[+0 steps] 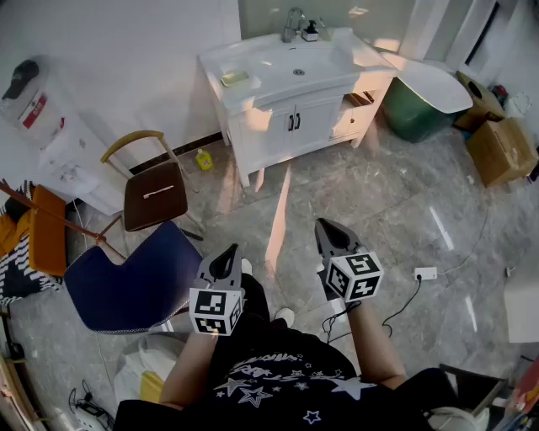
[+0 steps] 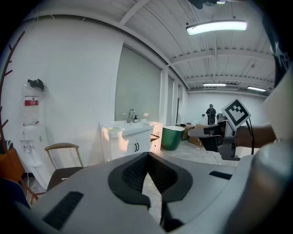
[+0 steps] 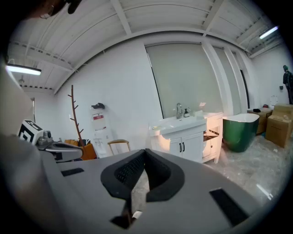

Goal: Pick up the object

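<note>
Both grippers are held at waist height over the grey marble floor, pointing toward a white vanity (image 1: 290, 114). My left gripper (image 1: 229, 251) is shut with nothing between its jaws; in its own view the left gripper (image 2: 146, 156) tips meet. The right gripper (image 1: 325, 226) is also shut and empty, and the right gripper (image 3: 145, 151) jaws touch in its own view. On the vanity top lies a small yellow-green item (image 1: 234, 78), with a faucet (image 1: 292, 23) and a dark bottle (image 1: 312, 31) behind the basin. A small yellow bottle (image 1: 203, 159) stands on the floor by the vanity.
A brown wooden chair (image 1: 154, 192) and a blue chair (image 1: 130, 274) stand to my left. A water dispenser (image 1: 50, 126) is against the left wall. A green tub (image 1: 425, 101) and cardboard boxes (image 1: 503, 150) are at the right. A power strip (image 1: 424, 274) lies on the floor.
</note>
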Demonstrator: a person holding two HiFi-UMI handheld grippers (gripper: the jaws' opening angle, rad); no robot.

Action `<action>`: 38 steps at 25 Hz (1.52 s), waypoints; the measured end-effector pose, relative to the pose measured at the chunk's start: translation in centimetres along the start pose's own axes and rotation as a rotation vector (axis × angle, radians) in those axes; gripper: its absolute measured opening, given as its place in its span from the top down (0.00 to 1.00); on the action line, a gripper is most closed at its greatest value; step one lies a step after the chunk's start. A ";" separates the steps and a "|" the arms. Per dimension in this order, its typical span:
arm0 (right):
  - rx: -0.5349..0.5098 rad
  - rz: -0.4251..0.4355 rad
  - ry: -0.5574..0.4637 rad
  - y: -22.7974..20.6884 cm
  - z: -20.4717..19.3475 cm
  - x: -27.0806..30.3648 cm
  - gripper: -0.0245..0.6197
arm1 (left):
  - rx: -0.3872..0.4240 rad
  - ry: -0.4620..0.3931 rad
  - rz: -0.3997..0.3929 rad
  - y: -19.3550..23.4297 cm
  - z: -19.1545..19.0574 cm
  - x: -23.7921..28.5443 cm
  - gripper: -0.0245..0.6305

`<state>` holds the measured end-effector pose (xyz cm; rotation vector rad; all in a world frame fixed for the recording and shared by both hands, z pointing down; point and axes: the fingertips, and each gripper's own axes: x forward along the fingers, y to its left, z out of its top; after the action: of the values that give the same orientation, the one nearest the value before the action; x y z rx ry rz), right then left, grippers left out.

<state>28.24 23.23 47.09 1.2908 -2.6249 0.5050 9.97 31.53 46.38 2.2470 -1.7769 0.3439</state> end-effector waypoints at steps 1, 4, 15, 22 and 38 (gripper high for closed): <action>0.009 0.001 -0.003 0.0 0.0 0.0 0.94 | -0.001 0.005 -0.005 -0.1 -0.2 0.1 0.94; 0.046 -0.004 -0.012 -0.4 0.1 0.1 0.95 | -0.002 0.022 -0.016 -0.2 -0.8 0.3 0.94; 0.098 -0.037 -0.048 -2.4 0.8 1.6 0.94 | 0.018 0.013 -0.041 1.0 0.1 3.3 0.94; 0.117 -0.005 -0.058 -2.6 3.1 7.4 0.76 | 0.008 0.006 -0.046 5.5 1.6 7.2 0.94; 0.076 -0.056 0.060 -1.7 9.3 31.0 0.49 | -0.071 -0.007 -0.034 24.8 7.4 20.2 0.94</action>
<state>10.67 -3.95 48.17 1.3454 -2.5361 0.6297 -9.43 5.11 47.59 2.2289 -1.7239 0.2628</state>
